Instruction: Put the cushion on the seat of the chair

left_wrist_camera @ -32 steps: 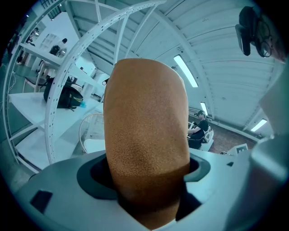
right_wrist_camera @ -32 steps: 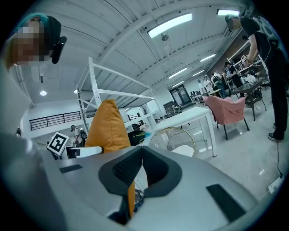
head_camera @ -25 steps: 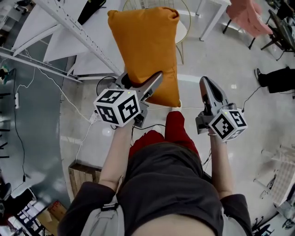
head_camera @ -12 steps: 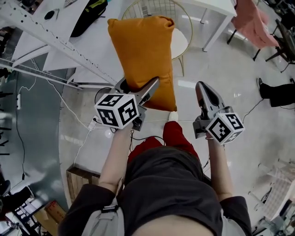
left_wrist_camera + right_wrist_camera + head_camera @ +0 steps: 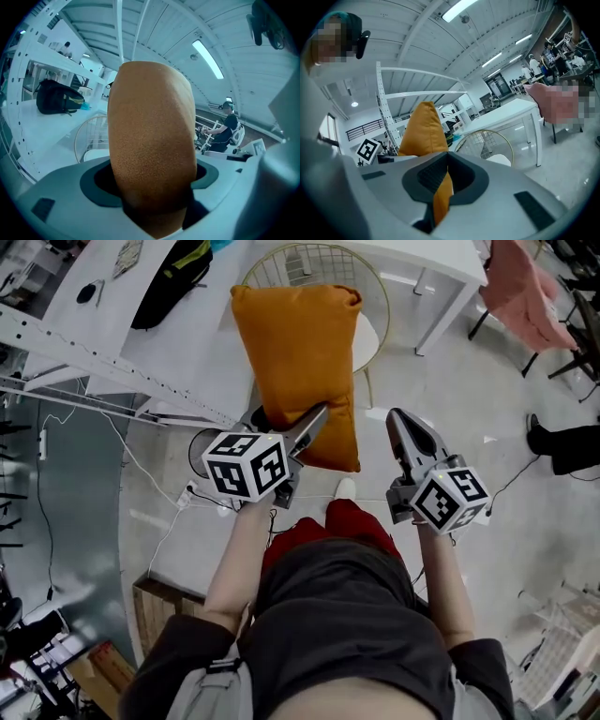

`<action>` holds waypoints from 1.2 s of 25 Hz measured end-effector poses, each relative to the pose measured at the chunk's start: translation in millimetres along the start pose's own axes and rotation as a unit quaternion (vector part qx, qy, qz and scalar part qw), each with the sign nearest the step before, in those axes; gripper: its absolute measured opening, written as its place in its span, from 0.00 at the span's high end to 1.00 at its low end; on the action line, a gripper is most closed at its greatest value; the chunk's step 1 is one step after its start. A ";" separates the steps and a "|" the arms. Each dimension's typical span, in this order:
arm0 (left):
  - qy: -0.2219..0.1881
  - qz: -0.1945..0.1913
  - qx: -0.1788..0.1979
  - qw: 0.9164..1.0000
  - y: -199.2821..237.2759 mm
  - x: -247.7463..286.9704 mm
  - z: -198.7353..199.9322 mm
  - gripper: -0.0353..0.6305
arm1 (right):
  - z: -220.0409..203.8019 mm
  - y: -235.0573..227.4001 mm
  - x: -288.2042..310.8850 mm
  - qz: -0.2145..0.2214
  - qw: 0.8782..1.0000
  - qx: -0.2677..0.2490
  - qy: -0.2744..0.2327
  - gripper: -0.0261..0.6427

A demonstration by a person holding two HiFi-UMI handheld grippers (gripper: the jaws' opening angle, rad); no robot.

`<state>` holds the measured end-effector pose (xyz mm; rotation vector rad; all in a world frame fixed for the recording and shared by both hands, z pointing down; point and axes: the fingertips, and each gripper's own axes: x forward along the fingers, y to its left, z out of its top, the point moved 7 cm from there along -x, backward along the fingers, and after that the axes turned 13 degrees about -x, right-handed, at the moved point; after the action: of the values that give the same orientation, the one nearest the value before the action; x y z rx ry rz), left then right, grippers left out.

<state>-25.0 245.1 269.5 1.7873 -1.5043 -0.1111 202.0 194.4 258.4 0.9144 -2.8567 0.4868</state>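
Note:
An orange cushion (image 5: pixel 300 357) hangs upright in front of me, with my left gripper (image 5: pixel 284 422) shut on its lower end. In the left gripper view the cushion (image 5: pixel 152 140) fills the wide gap between the jaws. Just beyond it stands a round gold wire chair (image 5: pixel 319 259) with a white seat (image 5: pixel 369 329), partly hidden by the cushion. My right gripper (image 5: pixel 401 427) is shut and holds nothing, a short way right of the cushion's lower corner. In the right gripper view the chair (image 5: pixel 487 143) lies ahead and the cushion (image 5: pixel 423 133) is at the left.
A white table (image 5: pixel 441 263) stands behind the chair, and another (image 5: pixel 103 292) at the left carries a black bag (image 5: pixel 173 273). A metal rack beam (image 5: pixel 94 343) crosses the left. Cables (image 5: pixel 178 493) lie on the floor. A pink cloth (image 5: pixel 525 292) drapes a chair at the right.
Both grippers and the cushion have moved forward toward the wire chair, which now shows more fully behind the cushion. The left grip is unchanged.

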 end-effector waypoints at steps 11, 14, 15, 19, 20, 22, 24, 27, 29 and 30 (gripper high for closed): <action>0.005 0.019 -0.001 1.000 -16.8 46.1 9.0 0.36 | 4.2 -36.2 24.3 0.030 0.999 -0.004 0.023 0.93; 0.001 0.016 0.000 1.000 -20.9 53.5 14.3 0.36 | 9.3 -41.8 27.6 0.033 0.999 -0.006 0.021 0.93; 0.000 0.016 0.001 1.000 -21.2 56.0 16.8 0.36 | 10.9 -43.6 28.8 0.034 0.999 -0.006 0.019 0.93; -0.004 0.015 0.005 1.000 -22.0 66.1 27.4 0.36 | 15.6 -52.8 31.3 0.030 0.999 -0.003 0.015 0.93; -0.004 0.014 0.007 1.000 -22.0 68.9 30.7 0.36 | 17.0 -55.5 32.3 0.028 1.000 -0.003 0.014 0.93; -0.003 0.012 0.012 1.000 -21.2 75.8 38.0 0.36 | 20.3 -60.5 35.5 0.023 1.000 -0.002 0.011 0.93; 0.001 0.010 0.016 1.000 -18.8 84.2 45.0 0.36 | 23.5 -65.4 39.7 0.018 1.000 -0.001 0.009 0.93; 0.008 0.009 0.022 1.000 -13.1 99.4 55.6 0.36 | 26.8 -74.8 48.1 0.009 1.000 0.002 0.008 0.93; 0.010 0.008 0.025 1.000 -8.8 111.1 64.5 0.36 | 29.2 -81.9 56.5 0.005 1.000 0.005 0.008 0.93; 0.012 0.007 0.026 1.000 -6.3 117.2 68.7 0.36 | 30.0 -85.0 61.2 0.003 1.000 0.007 0.009 0.93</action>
<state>-21.4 109.2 265.2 1.8126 -1.5144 -0.0451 201.5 85.6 264.8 0.9000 -2.8441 0.5135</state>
